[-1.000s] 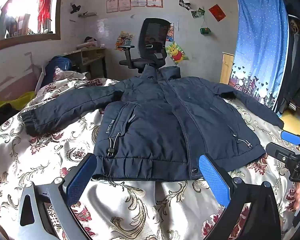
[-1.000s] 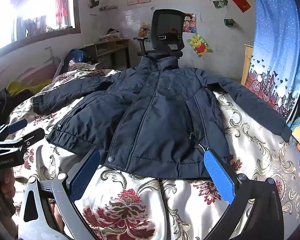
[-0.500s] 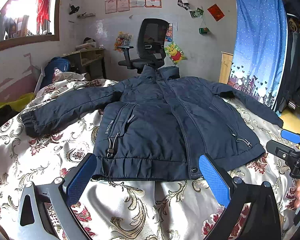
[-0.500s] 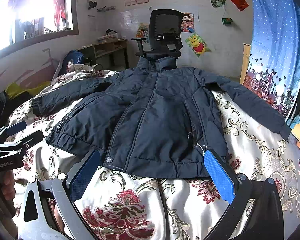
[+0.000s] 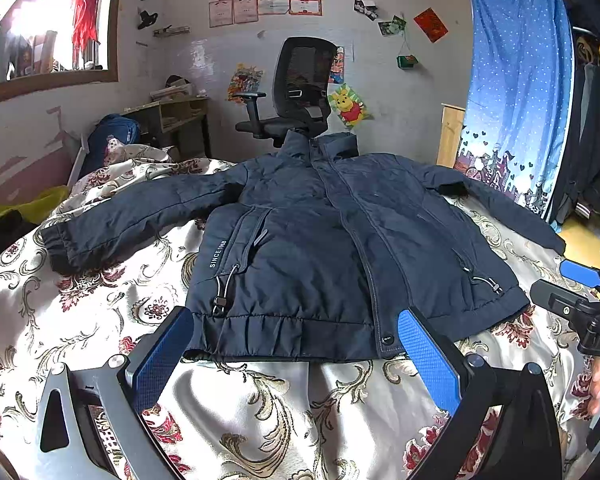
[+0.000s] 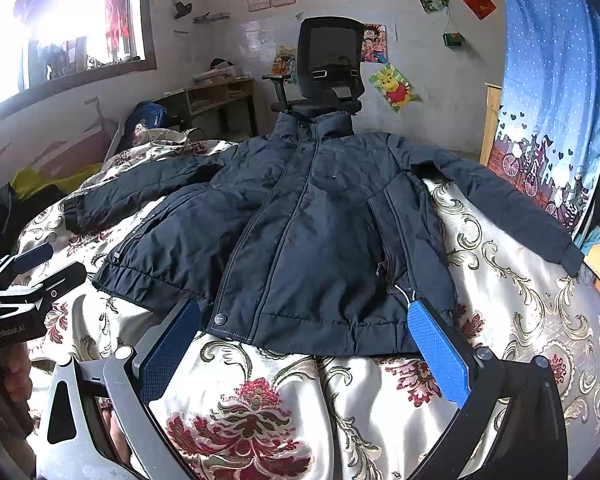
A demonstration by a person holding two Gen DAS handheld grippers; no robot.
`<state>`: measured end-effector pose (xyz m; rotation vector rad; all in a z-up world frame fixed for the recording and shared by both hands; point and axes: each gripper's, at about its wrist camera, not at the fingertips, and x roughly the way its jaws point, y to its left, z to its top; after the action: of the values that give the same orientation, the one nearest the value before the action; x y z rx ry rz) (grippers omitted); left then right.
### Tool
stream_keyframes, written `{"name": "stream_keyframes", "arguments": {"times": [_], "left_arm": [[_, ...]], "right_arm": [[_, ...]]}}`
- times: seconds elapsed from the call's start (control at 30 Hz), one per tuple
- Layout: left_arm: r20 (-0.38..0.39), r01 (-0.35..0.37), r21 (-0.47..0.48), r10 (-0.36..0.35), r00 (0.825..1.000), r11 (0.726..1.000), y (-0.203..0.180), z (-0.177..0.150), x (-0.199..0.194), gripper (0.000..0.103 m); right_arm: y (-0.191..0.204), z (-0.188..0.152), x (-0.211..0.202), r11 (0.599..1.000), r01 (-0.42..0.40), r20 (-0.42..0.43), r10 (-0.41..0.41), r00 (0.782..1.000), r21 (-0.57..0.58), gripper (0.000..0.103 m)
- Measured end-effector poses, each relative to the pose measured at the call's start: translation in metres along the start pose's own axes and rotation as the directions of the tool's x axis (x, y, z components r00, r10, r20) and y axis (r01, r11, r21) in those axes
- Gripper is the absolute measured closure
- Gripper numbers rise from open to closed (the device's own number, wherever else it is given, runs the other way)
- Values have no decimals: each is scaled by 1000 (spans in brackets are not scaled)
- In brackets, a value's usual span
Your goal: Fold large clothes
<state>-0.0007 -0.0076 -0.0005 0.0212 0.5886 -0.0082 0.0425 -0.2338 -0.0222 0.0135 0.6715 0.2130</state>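
Left wrist view had your left gripper [image 5: 296, 344] low in the frame, jaws spread and empty, just short of the jacket [image 5: 320, 248], which lay zipped and flat across the middle of the bed [image 5: 100, 320], sleeves out to either side, ready for folding. At lower center of the right wrist view, your right gripper [image 6: 304, 332] likewise faced the hem, jaws spread, holding nothing.

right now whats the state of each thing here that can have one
jacket: spread flat on the bedspread, front closed, both sleeves out, unfolded
left gripper: open, empty, at the hem
right gripper: open, empty, at the hem
curtain: drawn
office chair: unoccupied
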Motion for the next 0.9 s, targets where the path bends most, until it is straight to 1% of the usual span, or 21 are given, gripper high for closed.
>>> {"name": "stream_keyframes", "arguments": {"times": [0.9], "left_arm": [[0, 0, 2, 0, 1000, 1000, 0, 0, 0, 0]], "right_arm": [[-2, -1, 2, 1000, -4, -5, 4, 1000, 8, 1]]}}
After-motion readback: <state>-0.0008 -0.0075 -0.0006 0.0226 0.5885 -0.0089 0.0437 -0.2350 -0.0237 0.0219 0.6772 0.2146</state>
